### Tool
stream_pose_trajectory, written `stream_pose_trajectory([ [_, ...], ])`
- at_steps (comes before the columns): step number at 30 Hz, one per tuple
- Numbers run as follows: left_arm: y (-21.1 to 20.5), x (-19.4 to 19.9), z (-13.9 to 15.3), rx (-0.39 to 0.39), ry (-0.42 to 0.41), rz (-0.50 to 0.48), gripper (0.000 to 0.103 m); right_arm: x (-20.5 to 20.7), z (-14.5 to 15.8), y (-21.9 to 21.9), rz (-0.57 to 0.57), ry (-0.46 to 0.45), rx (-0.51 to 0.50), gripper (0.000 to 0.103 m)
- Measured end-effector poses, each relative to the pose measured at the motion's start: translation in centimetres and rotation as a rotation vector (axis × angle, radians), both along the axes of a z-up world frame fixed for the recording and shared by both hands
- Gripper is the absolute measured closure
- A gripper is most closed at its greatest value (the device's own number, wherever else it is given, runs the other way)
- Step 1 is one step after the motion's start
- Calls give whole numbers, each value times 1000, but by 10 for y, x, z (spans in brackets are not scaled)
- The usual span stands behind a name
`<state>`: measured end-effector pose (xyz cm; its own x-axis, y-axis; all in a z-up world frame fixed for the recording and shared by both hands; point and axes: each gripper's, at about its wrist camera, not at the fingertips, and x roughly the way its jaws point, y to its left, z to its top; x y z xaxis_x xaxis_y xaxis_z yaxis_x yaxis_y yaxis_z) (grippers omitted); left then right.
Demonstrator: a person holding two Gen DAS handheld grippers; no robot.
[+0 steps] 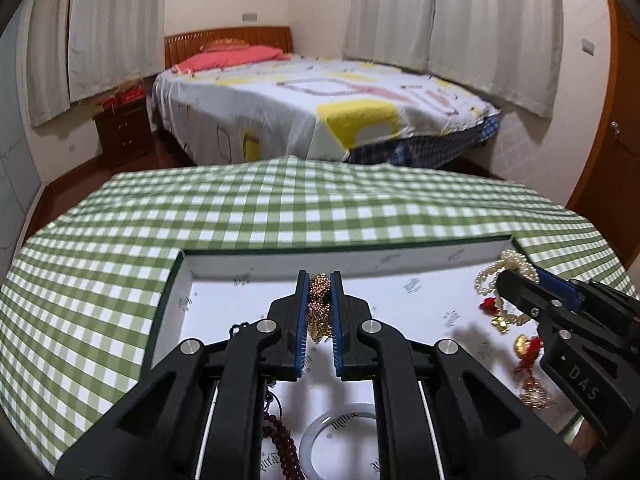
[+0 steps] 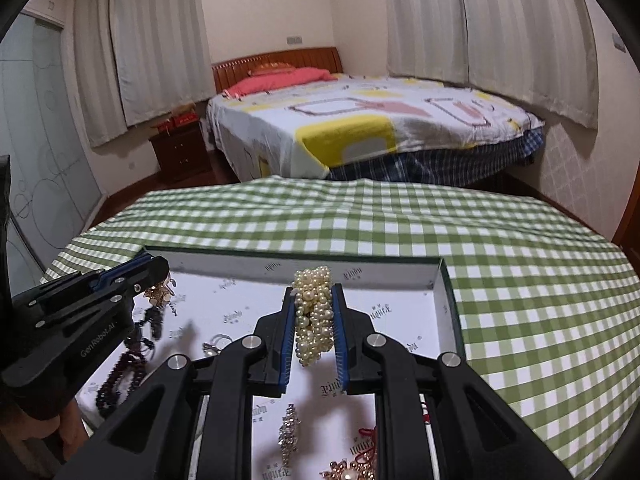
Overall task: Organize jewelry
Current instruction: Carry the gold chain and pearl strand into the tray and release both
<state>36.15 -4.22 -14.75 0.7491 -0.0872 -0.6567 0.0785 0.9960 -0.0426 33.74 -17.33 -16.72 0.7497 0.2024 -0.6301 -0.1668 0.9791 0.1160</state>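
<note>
A shallow white box [image 1: 280,270] with a dark green rim lies on the green checked tablecloth and holds loose jewelry. My left gripper [image 1: 320,280] is shut on a gold chain [image 1: 319,306] and holds it above the box floor. My right gripper [image 2: 313,294] is shut on a pearl bracelet [image 2: 314,314], also above the box. In the left wrist view the right gripper [image 1: 520,276] shows at the right with the pearls [image 1: 506,266]. In the right wrist view the left gripper [image 2: 154,264] shows at the left with the gold chain [image 2: 160,292].
In the box lie a dark red bead string [image 1: 284,444], a pale bangle [image 1: 340,440], red and gold charms [image 1: 526,346], a rhinestone piece [image 2: 289,436] and a small ring [image 2: 218,342]. The tablecloth [image 2: 540,280] spreads around the box. A bed [image 1: 320,108] stands beyond.
</note>
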Motion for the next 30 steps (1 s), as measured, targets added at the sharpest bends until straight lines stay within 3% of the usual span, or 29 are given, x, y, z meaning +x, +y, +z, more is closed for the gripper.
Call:
stream_pose_trajectory([
  [13,-1,23,-19,18,141,14,93,14,-18,4,3,107,-30,85],
  [21,-4,28,-23,28,178,19,92,19,-23,4,0,153,-35,84],
  [25,-4,27,-24,29,183,15,82,20,-23,4,-3,164,-27,82],
  [27,-5,27,-23,32,178,19,70,19,-23,4,-3,161,-30,82],
  [30,-5,26,-22,33,173,21,58,19,-22,4,-6,157,-29,70],
])
